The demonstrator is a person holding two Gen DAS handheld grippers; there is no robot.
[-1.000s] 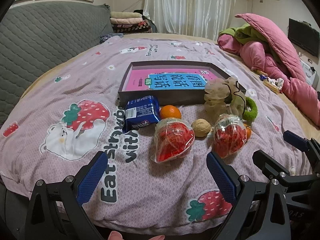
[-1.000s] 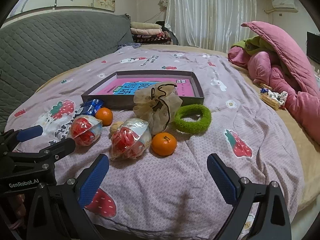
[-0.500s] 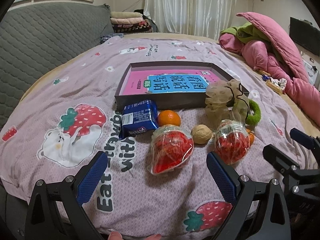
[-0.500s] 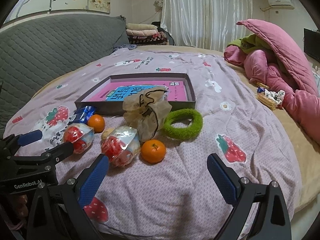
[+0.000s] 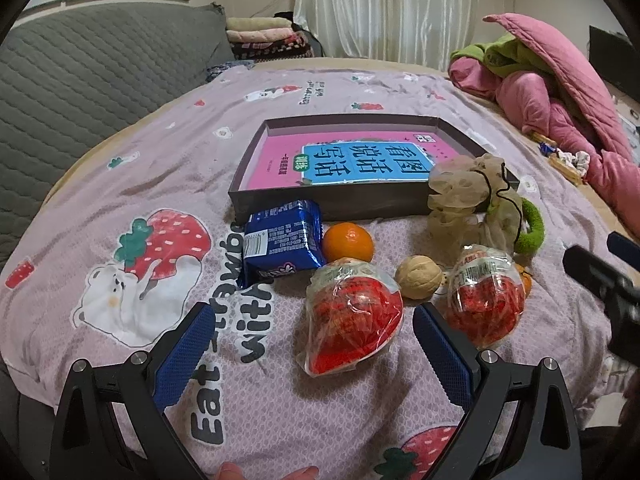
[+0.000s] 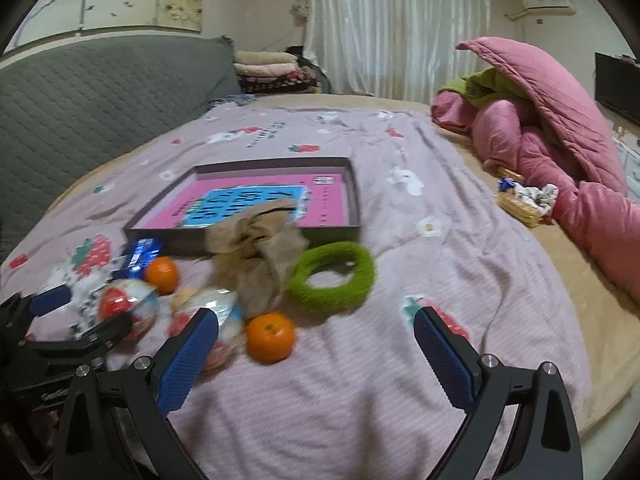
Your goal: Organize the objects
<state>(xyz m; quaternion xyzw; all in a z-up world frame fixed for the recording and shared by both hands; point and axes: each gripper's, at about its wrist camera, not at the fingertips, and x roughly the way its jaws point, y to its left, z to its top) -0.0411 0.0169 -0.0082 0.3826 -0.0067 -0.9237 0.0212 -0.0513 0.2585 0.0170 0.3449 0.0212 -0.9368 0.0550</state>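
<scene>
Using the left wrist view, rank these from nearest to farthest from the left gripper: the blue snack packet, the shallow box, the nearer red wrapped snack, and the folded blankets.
From the left gripper:
1. Nearer red wrapped snack, just ahead between the fingers.
2. Blue snack packet, ahead, slightly left.
3. Shallow box, behind the packet.
4. Folded blankets, far back by the curtain.

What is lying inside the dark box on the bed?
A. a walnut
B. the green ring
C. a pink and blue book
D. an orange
C. The box holds only a pink and blue book; the oranges, the green ring and the walnut all lie on the bedspread in front of it.
</scene>
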